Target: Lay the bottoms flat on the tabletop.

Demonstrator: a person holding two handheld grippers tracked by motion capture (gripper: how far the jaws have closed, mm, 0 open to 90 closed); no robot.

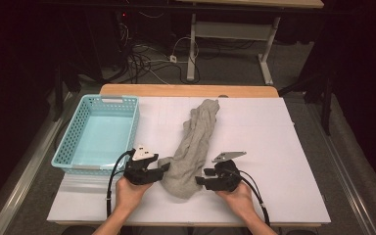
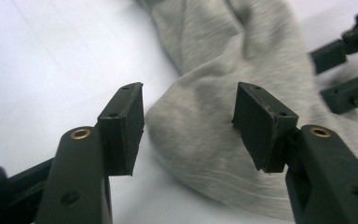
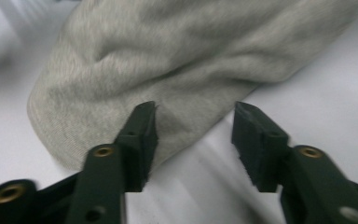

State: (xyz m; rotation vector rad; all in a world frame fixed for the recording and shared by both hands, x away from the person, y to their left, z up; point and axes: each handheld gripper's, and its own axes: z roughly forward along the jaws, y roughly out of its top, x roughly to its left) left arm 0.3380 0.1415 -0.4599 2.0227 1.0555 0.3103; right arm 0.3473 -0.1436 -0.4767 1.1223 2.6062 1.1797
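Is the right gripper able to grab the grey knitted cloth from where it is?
Probably yes. The right gripper has its jaws open, right at the near edge of the grey knitted cloth, which lies flat on the white table. Nothing stands between them.

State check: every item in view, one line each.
Grey cloth: lying loose and rumpled lengthwise on the table, held by nothing.
Left hand-held gripper: open, jaws astride the cloth's near edge, pads not pressing.
Right hand-held gripper: open, at the cloth's other side, nothing clamped.
Blue basket: upright, empty, at the table's left edge.
Table: white sheet over it, flat.
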